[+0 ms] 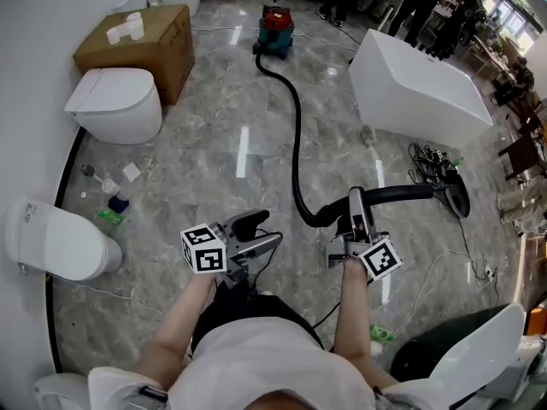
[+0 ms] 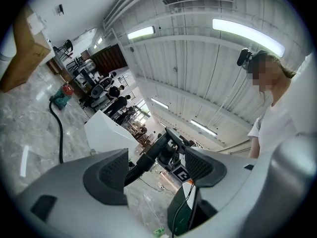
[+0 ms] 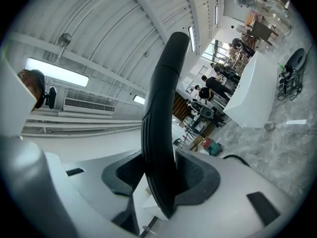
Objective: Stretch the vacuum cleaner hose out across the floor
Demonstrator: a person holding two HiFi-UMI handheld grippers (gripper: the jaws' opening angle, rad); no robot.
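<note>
**One claw released, one claw grasping**

Nearest the camera is the person's white shirt (image 1: 256, 366), with both forearms reaching forward. The left gripper (image 1: 261, 233) has its jaws apart and nothing is between them. To its right, the right gripper (image 1: 355, 210) is clenched on the rigid tube end of the black ribbed vacuum cleaner hose (image 1: 298, 135). From this claw the hose bends down to the grey marble floor (image 1: 214, 143) and runs far ahead to the red-topped green vacuum cleaner (image 1: 276, 31). The tube tip sticks out to the claw's right.
</note>
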